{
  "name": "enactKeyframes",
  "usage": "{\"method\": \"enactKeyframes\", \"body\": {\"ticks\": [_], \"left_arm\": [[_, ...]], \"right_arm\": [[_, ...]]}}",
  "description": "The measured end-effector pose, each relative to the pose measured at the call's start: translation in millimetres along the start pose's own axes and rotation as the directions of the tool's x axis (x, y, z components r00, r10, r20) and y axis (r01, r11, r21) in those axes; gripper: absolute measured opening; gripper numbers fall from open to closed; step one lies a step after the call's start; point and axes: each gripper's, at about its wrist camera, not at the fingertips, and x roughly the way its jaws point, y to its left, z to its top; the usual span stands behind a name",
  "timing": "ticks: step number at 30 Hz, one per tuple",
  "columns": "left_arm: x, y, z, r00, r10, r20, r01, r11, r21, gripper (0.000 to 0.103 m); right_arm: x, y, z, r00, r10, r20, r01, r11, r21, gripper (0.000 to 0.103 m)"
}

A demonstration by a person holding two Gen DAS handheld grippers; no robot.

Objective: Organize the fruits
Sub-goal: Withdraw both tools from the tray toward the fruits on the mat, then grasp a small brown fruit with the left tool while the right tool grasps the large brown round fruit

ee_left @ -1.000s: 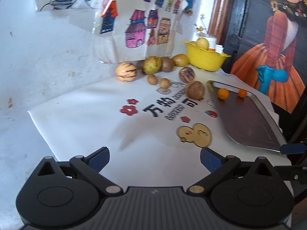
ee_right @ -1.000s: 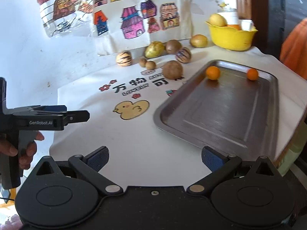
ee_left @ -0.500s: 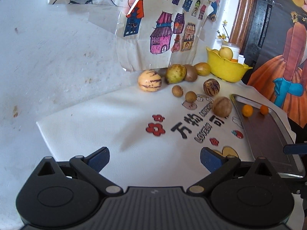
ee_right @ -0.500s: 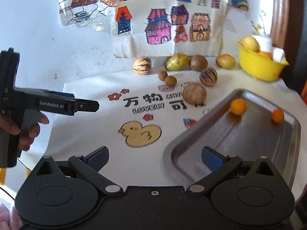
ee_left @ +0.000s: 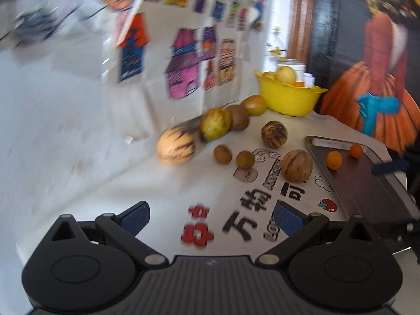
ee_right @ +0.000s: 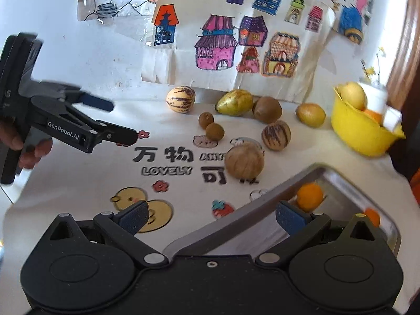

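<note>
Several fruits lie on a white printed cloth: a striped pale melon, a yellow-green pear, a brown kiwi, two small brown longans, a striped dark fruit and a round tan fruit. Two small oranges lie in a metal tray. My left gripper is open and empty, short of the fruits. My right gripper is open and empty over the tray's near edge.
A yellow bowl holding fruit stands at the back right. Paper drawings of houses hang on the white wall behind the fruits. A dark painted panel stands to the right of the table.
Both grippers have moved forward toward the fruits. The left gripper has come closer to the longans and melon. The right gripper has swung left, so the tray now lies under it.
</note>
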Motion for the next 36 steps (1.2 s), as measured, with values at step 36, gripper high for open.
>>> {"method": "enactKeyframes", "body": {"ticks": [36], "left_arm": [[114, -50, 49, 0.972, -0.186, -0.145, 0.231, 0.633, 0.739, 0.070]], "right_arm": [[101, -64, 25, 0.991, 0.133, -0.032, -0.136, 0.970, -0.199, 0.076]]}}
